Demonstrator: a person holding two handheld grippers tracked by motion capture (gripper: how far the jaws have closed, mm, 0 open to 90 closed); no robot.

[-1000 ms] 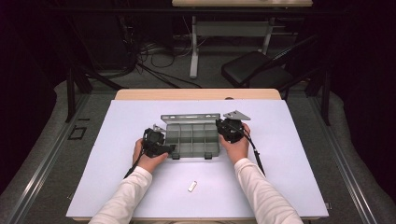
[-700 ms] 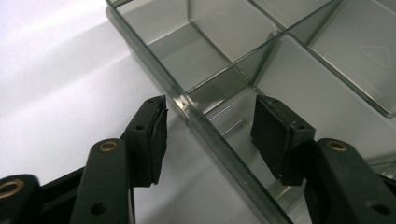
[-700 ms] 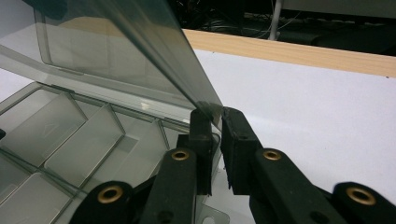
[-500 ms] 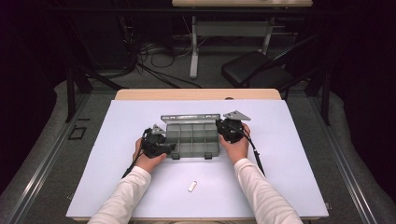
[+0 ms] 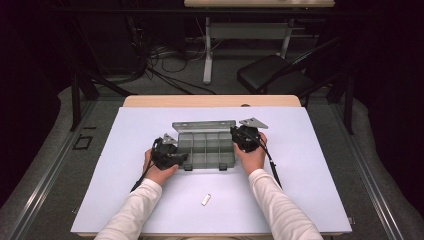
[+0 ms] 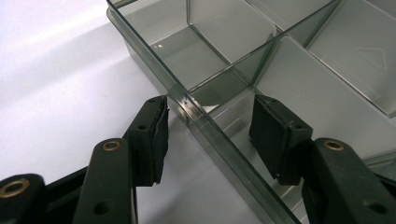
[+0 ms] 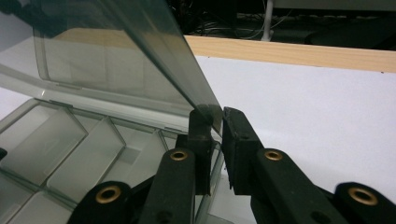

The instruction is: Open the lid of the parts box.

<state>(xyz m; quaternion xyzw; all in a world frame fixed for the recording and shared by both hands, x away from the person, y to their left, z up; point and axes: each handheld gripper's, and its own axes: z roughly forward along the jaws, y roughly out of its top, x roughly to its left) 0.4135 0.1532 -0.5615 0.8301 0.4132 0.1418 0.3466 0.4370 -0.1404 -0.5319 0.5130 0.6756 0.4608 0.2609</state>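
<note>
On the table sits a clear box [image 5: 206, 149], compartments empty; the right gripper [image 7: 215, 122] pinches its lid [image 7: 116, 56], the left gripper [image 6: 208, 123] straddles its wall, jaws apart.

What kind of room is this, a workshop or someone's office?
Most likely a lab or recording station, not an ordinary office. A table under a plain white cover holds just a clear compartment box, loose cables trail across the floor behind, and the surroundings are kept dark.
</note>
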